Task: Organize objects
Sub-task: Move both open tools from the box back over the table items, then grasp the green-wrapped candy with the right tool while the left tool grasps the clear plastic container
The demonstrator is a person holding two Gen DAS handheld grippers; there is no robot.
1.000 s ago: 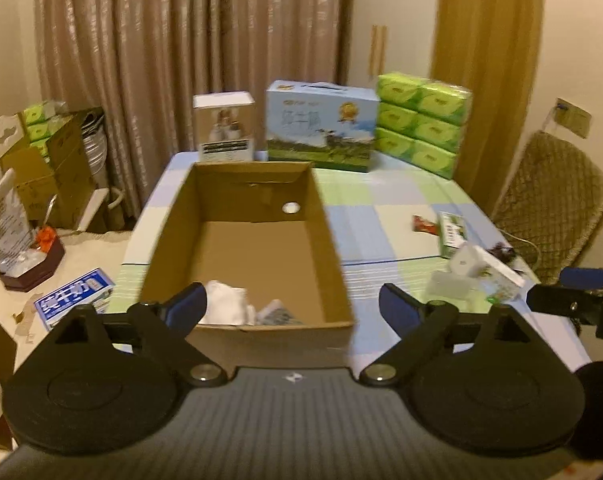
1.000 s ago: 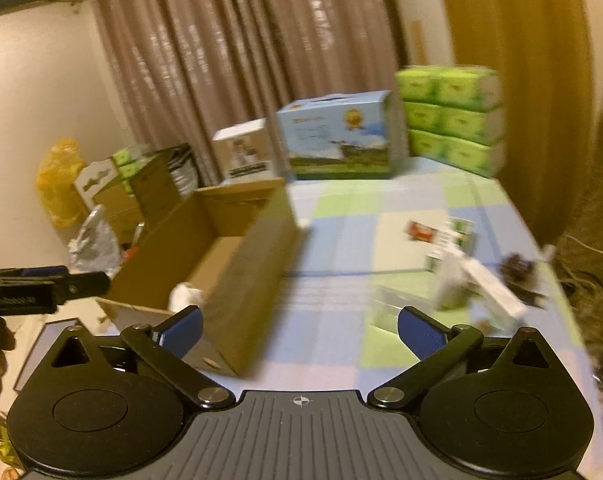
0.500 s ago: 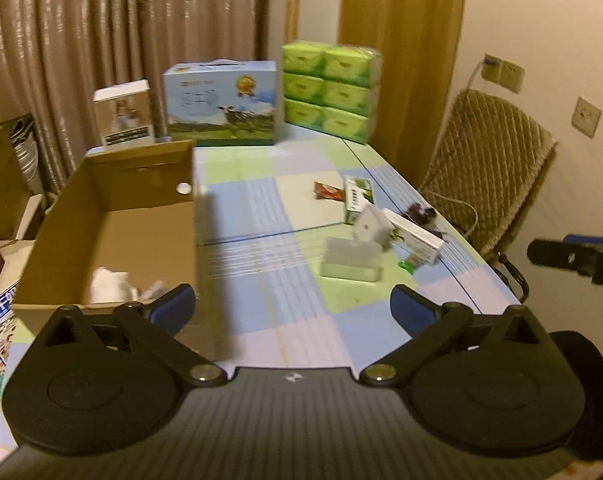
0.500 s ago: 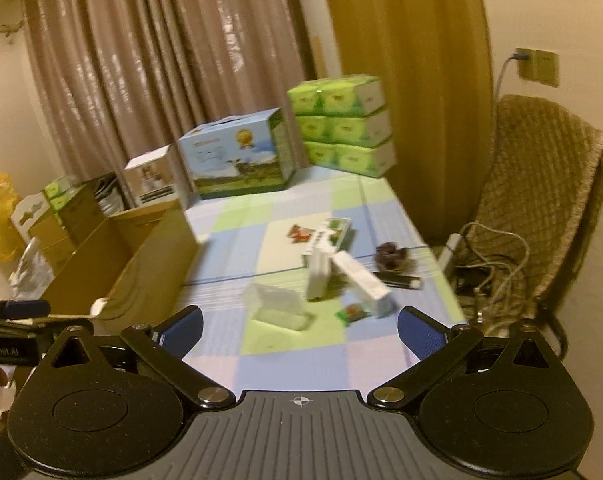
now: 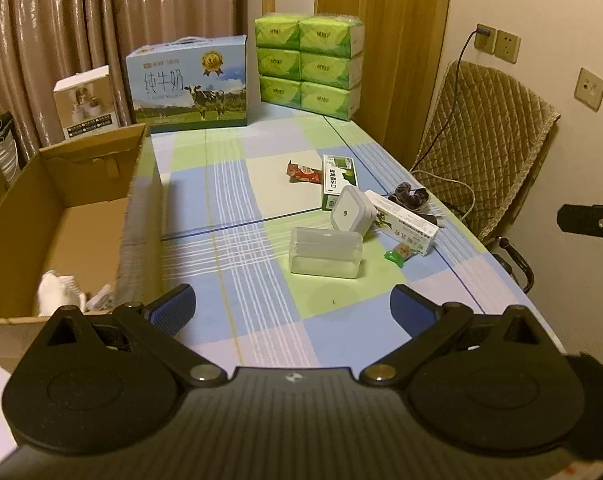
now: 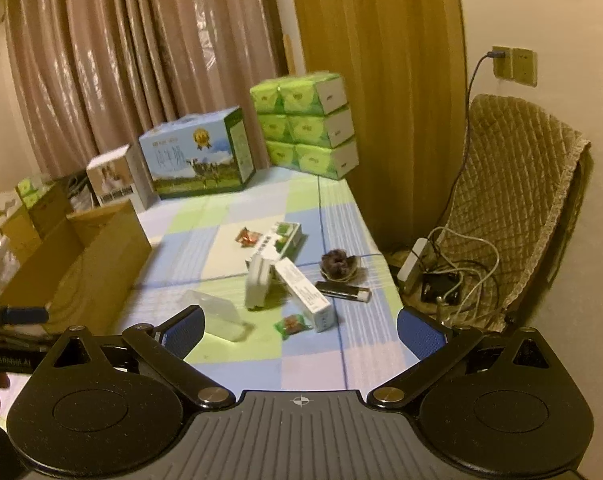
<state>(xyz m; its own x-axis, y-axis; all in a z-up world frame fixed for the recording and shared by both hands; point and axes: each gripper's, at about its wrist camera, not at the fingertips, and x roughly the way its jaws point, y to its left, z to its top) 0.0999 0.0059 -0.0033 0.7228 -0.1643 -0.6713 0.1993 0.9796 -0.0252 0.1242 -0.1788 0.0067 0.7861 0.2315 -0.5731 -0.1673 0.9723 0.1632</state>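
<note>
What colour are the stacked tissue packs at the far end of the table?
Bright green tissue packs, white on their ends; the left wrist view shows them best.

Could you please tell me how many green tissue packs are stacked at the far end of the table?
6 show: a stack two wide and three high, at the table's far right corner beside the milk carton box. More may sit hidden behind them.

On the checked-cloth desk (image 5: 237,184), the open brown cardboard box (image 5: 73,216) is the landmark: a clear plastic case (image 5: 325,254) lies to its right. Beyond the case lean a white square device (image 5: 351,212) and a long white carton (image 5: 401,222). Behind the box stand a blue milk carton (image 5: 189,86) and stacked green tissue packs (image 5: 307,66).
</note>
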